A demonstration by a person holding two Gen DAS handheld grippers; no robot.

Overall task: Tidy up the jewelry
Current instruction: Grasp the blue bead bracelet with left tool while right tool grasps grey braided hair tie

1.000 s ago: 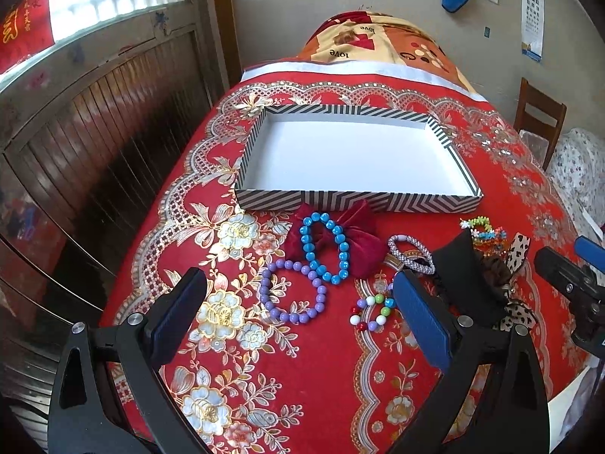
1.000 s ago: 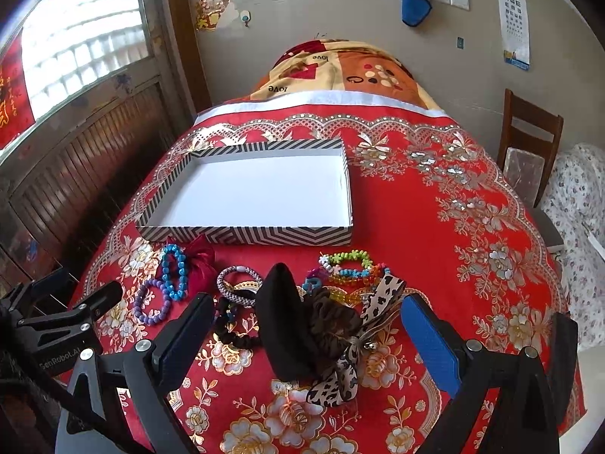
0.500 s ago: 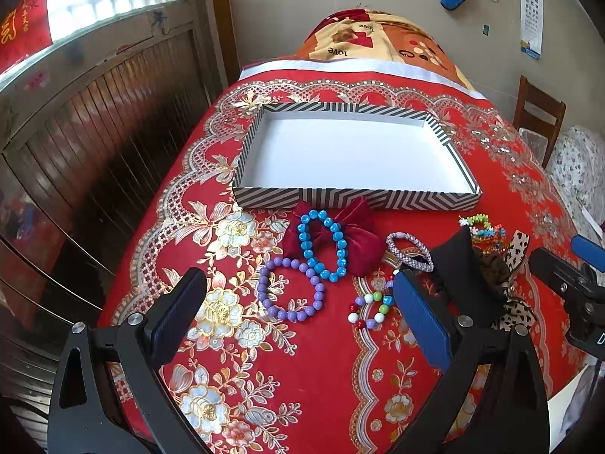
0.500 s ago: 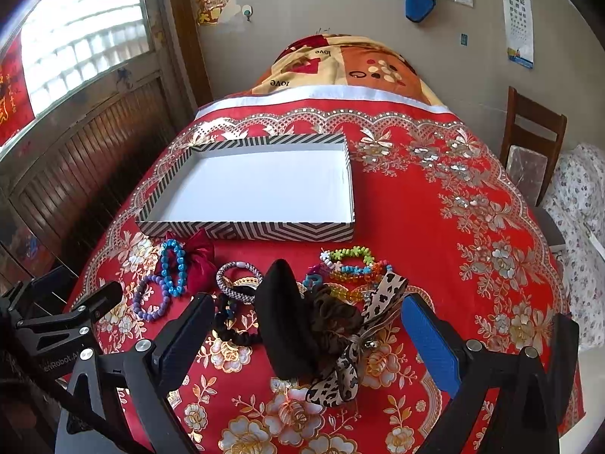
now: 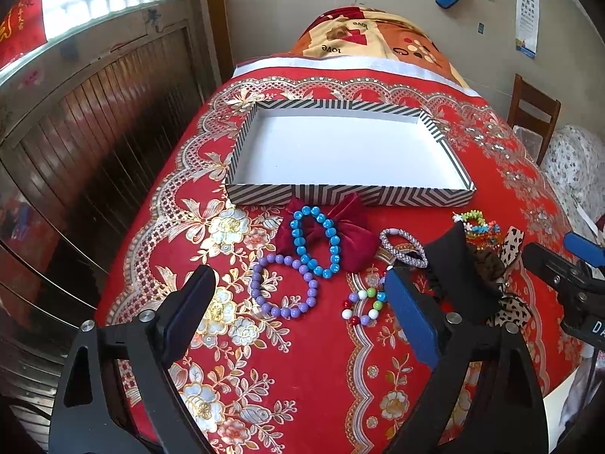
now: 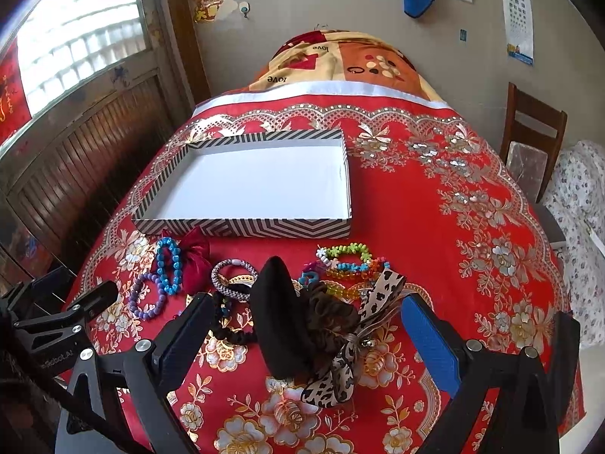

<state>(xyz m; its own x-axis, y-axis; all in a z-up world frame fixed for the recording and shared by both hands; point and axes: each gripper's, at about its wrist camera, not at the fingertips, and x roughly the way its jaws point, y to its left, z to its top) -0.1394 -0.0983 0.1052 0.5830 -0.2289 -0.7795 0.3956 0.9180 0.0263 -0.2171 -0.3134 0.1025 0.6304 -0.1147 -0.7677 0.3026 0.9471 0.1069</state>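
Observation:
An empty striped tray point(image 5: 348, 196) point(image 6: 242, 227) lies on the red cloth. In front of it lie a blue bead bracelet point(image 5: 314, 241) point(image 6: 169, 265) on a dark red bow point(image 5: 351, 242), a purple bead bracelet point(image 5: 283, 287) point(image 6: 145, 297), a small multicoloured bead bracelet point(image 5: 363, 305), a silver braided band point(image 5: 401, 246) point(image 6: 230, 278), a black bow point(image 6: 281, 321), a leopard bow point(image 6: 340, 359) and bright plastic bracelets point(image 6: 346, 265). My left gripper point(image 5: 298, 317) is open above the purple bracelet. My right gripper point(image 6: 306, 335) is open around the black and leopard bows.
A flowered red cloth point(image 6: 472, 227) covers the table. A wooden panel wall point(image 5: 94, 132) runs along the left. A folded blanket point(image 6: 340, 64) lies at the far end. A wooden chair point(image 6: 533, 140) stands at the right.
Both grippers have drawn back and up a little, so the tray and jewelry sit slightly farther off. Nothing was taken hold of.

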